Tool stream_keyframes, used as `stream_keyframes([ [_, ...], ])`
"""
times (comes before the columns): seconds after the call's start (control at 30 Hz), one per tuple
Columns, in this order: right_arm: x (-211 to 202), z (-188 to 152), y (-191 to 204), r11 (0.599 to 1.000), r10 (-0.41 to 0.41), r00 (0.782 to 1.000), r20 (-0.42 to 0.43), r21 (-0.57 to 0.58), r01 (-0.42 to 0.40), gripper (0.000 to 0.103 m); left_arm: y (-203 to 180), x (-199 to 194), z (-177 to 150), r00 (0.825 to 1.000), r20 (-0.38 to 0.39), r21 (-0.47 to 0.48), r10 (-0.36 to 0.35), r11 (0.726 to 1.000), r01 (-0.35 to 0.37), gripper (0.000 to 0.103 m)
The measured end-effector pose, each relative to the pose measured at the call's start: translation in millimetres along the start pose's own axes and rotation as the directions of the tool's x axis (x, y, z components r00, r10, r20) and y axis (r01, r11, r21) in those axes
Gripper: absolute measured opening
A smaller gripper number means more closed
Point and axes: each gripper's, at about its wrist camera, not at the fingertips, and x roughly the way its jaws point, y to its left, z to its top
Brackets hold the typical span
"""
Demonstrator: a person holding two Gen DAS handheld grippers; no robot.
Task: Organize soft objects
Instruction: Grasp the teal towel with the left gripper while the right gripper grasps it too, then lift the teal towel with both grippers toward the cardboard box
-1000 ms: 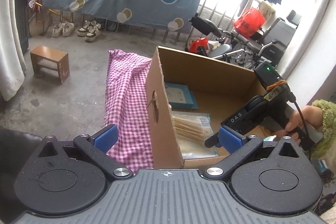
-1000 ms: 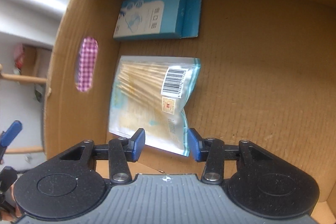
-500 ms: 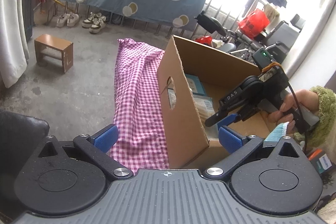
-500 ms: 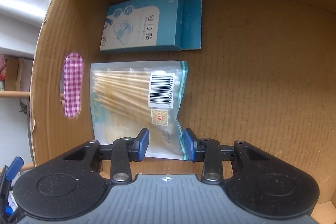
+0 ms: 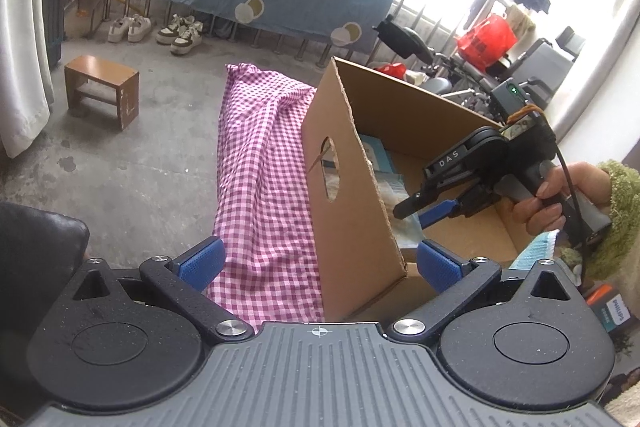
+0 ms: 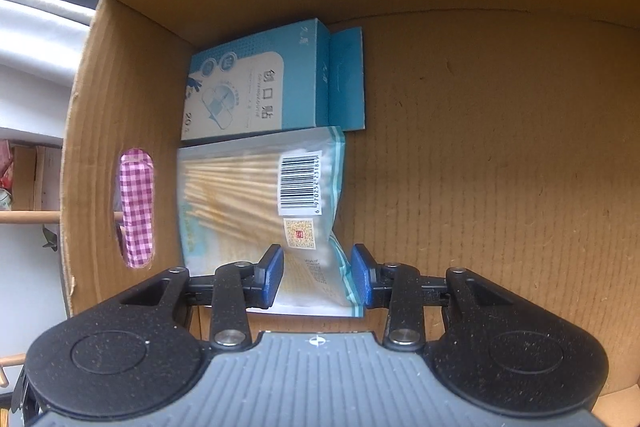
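Sitting on a pink checked cloth [image 5: 264,163], the cardboard box [image 5: 348,211] is lying open at the top. Inside, a teal plaster carton [image 6: 256,87] is resting against the left wall, touching a clear bag of cotton swabs [image 6: 256,211] just below it. The right gripper [image 6: 317,277] is pointing down over the bag's lower end, jaws narrowly parted, gripping nothing. The left gripper [image 5: 320,263] is standing wide, straddling the box's near corner.

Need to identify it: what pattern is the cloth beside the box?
Pink-and-white check; the cloth shows best in the left wrist view.
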Motion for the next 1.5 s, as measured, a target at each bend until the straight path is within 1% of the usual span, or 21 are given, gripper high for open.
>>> stream_keyframes([
  [0.07, -10, -4, -2, 1.0, 0.015, 1.0, 0.009, -0.022, -0.015, 0.045, -2, -1, 0, 1.0, 0.003, 0.001, 0.003, 1.0, -0.003, 0.102],
  [0.1, -17, -3, 0, 0.999, 0.023, 0.999, 0.025, -0.026, -0.022, 0.048, -2, -3, -1, 1.0, 0.005, 0.0, 0.004, 1.0, -0.004, 0.102],
  [0.13, -23, -3, 3, 0.999, 0.026, 0.999, 0.038, -0.032, -0.024, 0.05, -3, -4, -1, 1.0, 0.007, -0.001, 0.004, 1.0, -0.004, 0.102],
  [0.3, -57, -12, 2, 0.997, 0.052, 0.992, 0.112, -0.064, -0.045, 0.05, -10, -14, -5, 1.0, 0.022, 0.003, 0.008, 1.0, -0.008, 0.102],
  [0.43, -90, -27, 4, 0.993, 0.095, 0.977, 0.188, -0.09, -0.079, 0.05, -18, -25, -9, 0.999, 0.039, 0.017, -0.004, 1.0, 0.003, 0.102],
  [0.5, -109, -41, 3, 0.989, 0.125, 0.965, 0.229, -0.104, -0.104, 0.05, -22, -30, -12, 0.999, 0.047, 0.027, -0.027, 0.999, 0.026, 0.102],
  [0.63, -143, -77, -1, 0.975, 0.205, 0.929, 0.309, -0.143, -0.168, 0.05, -33, -40, -21, 0.994, 0.043, 0.074, -0.102, 0.992, 0.099, 0.102],
  [0.77, -162, -117, -8, 0.952, 0.3, 0.886, 0.352, -0.162, -0.258, 0.05, -59, -38, -34, 0.983, -0.002, 0.172, -0.186, 0.968, 0.184, 0.102],
  [0.87, -159, -146, -13, 0.94, 0.339, 0.86, 0.382, -0.169, -0.296, 0.05, -85, -26, -45, 0.979, -0.051, 0.261, -0.199, 0.943, 0.206, 0.102],
  [0.97, -148, -167, -19, 0.94, 0.342, 0.844, 0.414, -0.159, -0.302, 0.05, -112, -11, -56, 0.982, -0.085, 0.362, -0.169, 0.913, 0.188, 0.098],
  [1.03, -141, -177, -23, 0.934, 0.358, 0.828, 0.432, -0.146, -0.327, 0.051, -124, -1, -60, 0.985, -0.1, 0.414, -0.14, 0.895, 0.169, 0.093],
  [1.07, -137, -181, -25, 0.929, 0.368, 0.82, 0.439, -0.139, -0.342, 0.051, -129, 5, -61, 0.988, -0.104, 0.441, -0.118, 0.885, 0.152, 0.088],
  [1.1, -135, -185, -28, 0.925, 0.377, 0.812, 0.446, -0.134, -0.356, 0.051, -134, 10, -63, 0.991, -0.099, 0.47, -0.094, 0.873, 0.129, 0.077],
  [1.13, -133, -188, -30, 0.922, 0.383, 0.805, 0.453, -0.131, -0.365, 0.051, -137, 14, -65, 0.993, -0.096, 0.491, -0.074, 0.864, 0.112, 0.073],
  [1.17, -130, -189, -32, 0.92, 0.386, 0.799, 0.461, -0.128, -0.371, 0.051, -140, 20, -66, 0.994, -0.096, 0.513, -0.041, 0.854, 0.085, 0.064],
  [1.2, -128, -191, -33, 0.919, 0.388, 0.793, 0.469, -0.124, -0.375, 0.051, -143, 24, -68, 0.996, -0.092, 0.529, -0.012, 0.847, 0.059, 0.05],
  [1.23, -127, -193, -36, 0.917, 0.39, 0.789, 0.475, -0.121, -0.38, 0.051, -144, 27, -69, 0.997, -0.083, 0.542, 0.008, 0.839, 0.038, 0.042],
  [1.3, -125, -196, -40, 0.912, 0.398, 0.782, 0.479, -0.114, -0.395, 0.051, -143, 25, -72, 0.998, -0.063, 0.559, 0.023, 0.829, 0.016, 0.023],
  [1.33, -123, -197, -42, 0.909, 0.403, 0.779, 0.48, -0.109, -0.403, 0.051, -141, 22, -73, 0.998, -0.055, 0.56, 0.016, 0.828, 0.018, 0.02],
  [1.4, -123, -199, -46, 0.906, 0.408, 0.776, 0.481, -0.104, -0.411, 0.051, -137, 14, -74, 0.999, -0.045, 0.565, -0.011, 0.824, 0.034, 0.017],
  [1.5, -122, -201, -48, 0.906, 0.406, 0.775, 0.484, -0.103, -0.41, 0.051, -131, 0, -78, 0.998, -0.038, 0.604, -0.055, 0.794, 0.067, 0.016],
])
